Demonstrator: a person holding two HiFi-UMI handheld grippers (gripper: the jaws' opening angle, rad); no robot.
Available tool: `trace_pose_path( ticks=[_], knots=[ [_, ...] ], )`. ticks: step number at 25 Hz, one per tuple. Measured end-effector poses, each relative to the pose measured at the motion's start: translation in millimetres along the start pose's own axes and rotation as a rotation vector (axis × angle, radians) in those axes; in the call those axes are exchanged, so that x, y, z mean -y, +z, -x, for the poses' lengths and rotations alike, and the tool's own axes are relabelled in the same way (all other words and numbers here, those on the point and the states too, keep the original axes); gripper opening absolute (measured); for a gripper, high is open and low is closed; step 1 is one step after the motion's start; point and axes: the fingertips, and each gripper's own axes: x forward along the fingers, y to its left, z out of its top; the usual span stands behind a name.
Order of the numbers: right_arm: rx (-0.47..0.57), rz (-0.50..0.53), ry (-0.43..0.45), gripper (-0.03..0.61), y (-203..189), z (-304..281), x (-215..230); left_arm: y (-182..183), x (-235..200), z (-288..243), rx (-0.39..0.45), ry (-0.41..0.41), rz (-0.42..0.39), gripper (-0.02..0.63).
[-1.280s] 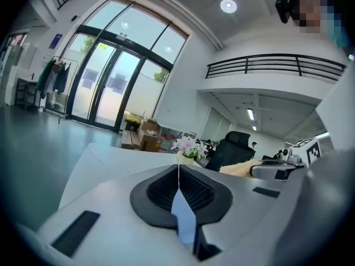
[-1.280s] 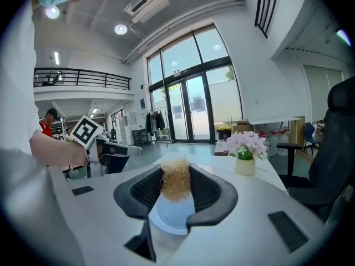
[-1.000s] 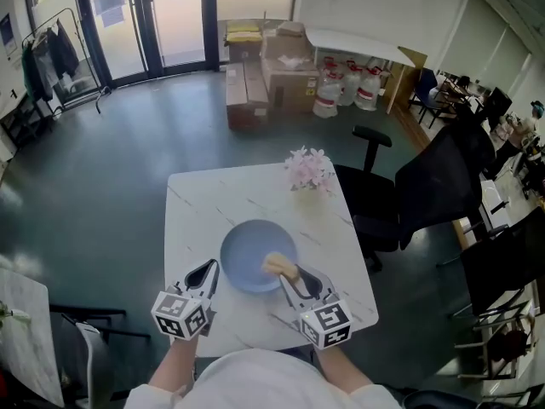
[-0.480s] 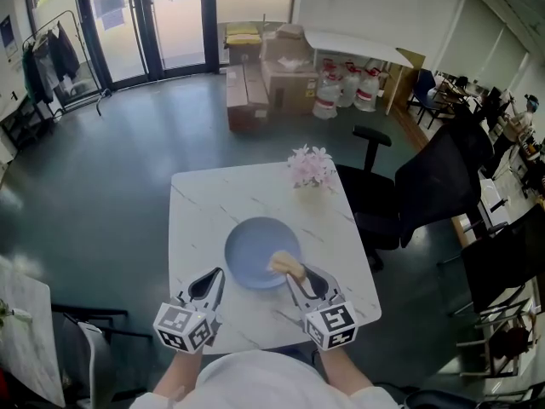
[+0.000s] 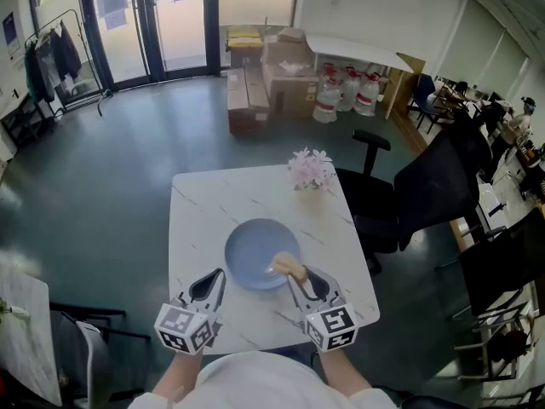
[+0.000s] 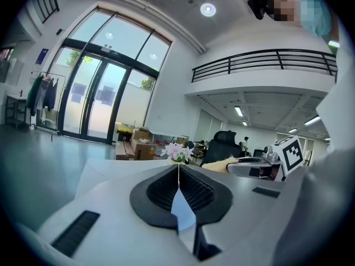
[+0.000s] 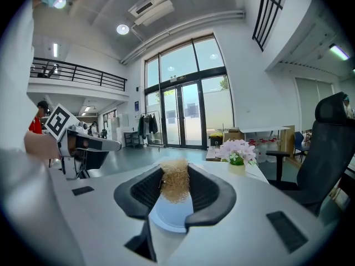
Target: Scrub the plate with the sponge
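A round blue plate (image 5: 258, 250) lies on the white marble table (image 5: 197, 203). My right gripper (image 5: 295, 277) is shut on a tan fibrous sponge (image 5: 285, 265), held over the plate's near right rim. In the right gripper view the sponge (image 7: 175, 183) sits pinched between the black pads, with the plate (image 7: 171, 214) showing below it. My left gripper (image 5: 215, 274) is shut and holds nothing, just off the plate's near left rim. The left gripper view shows its pads (image 6: 178, 169) pressed together, with a sliver of the plate (image 6: 183, 214) beneath.
A small pot of pink flowers (image 5: 311, 169) stands at the table's far right corner. Black office chairs (image 5: 400, 194) crowd the right side. Cardboard boxes (image 5: 272, 75) and water jugs (image 5: 345, 88) sit on the floor beyond the table.
My left gripper has drawn back a little from the plate's left rim toward the near table edge. The right gripper and sponge have stayed at the plate's near right rim.
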Motion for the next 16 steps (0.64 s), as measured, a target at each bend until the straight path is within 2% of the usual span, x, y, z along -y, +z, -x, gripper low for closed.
trace_pose_path(
  ticks=[16],
  knots=[
    [-0.006, 0.006, -0.004, 0.143, -2.5, 6.1, 6.7, -5.4, 3.9, -4.2, -0.019, 0.018, 0.010, 0.037]
  ],
)
